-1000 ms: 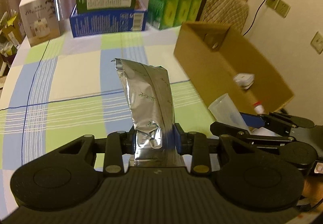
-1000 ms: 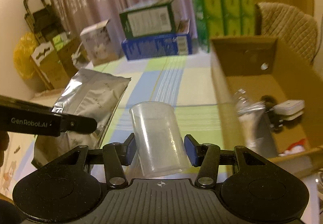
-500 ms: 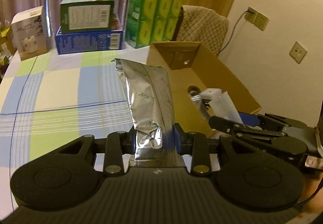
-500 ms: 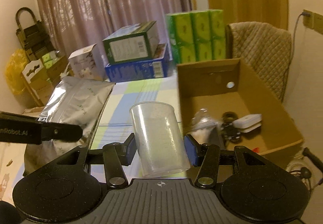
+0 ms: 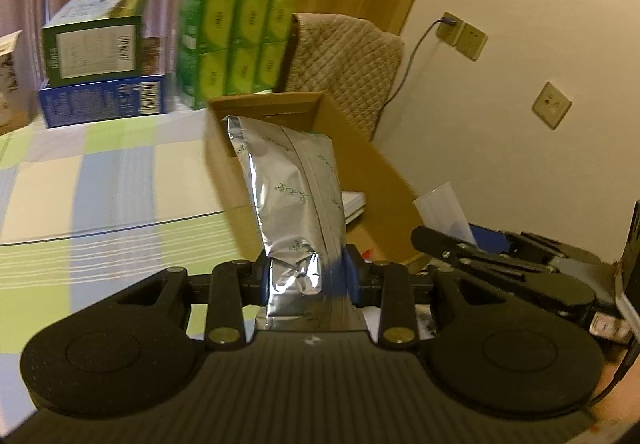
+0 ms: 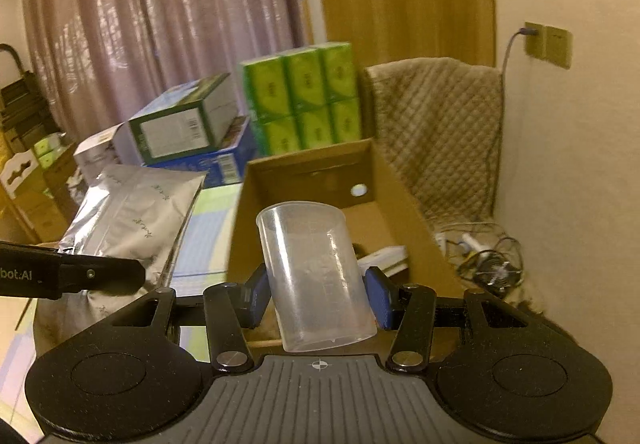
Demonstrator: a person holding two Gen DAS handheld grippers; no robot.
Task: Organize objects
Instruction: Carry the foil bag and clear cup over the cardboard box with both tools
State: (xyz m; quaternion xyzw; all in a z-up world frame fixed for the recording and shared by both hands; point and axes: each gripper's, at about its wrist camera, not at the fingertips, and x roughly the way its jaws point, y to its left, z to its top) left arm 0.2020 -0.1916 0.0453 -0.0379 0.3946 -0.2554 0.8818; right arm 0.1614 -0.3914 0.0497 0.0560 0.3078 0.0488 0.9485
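While left hand-held gripper [image 5: 306,280] clamps foil pouch [image 5: 292,188] | right hand-held gripper [image 6: 316,294] grips cup [image 6: 316,276] | both at box [image 6: 404,204] rim

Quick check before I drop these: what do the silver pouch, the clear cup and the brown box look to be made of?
The silver pouch in the left gripper: likely metallised foil film, shiny and creased where pinched. The clear cup in the right gripper: translucent plastic, probably; faint moulded markings, slightly frosted. The brown box: matte corrugated cardboard, by its look.
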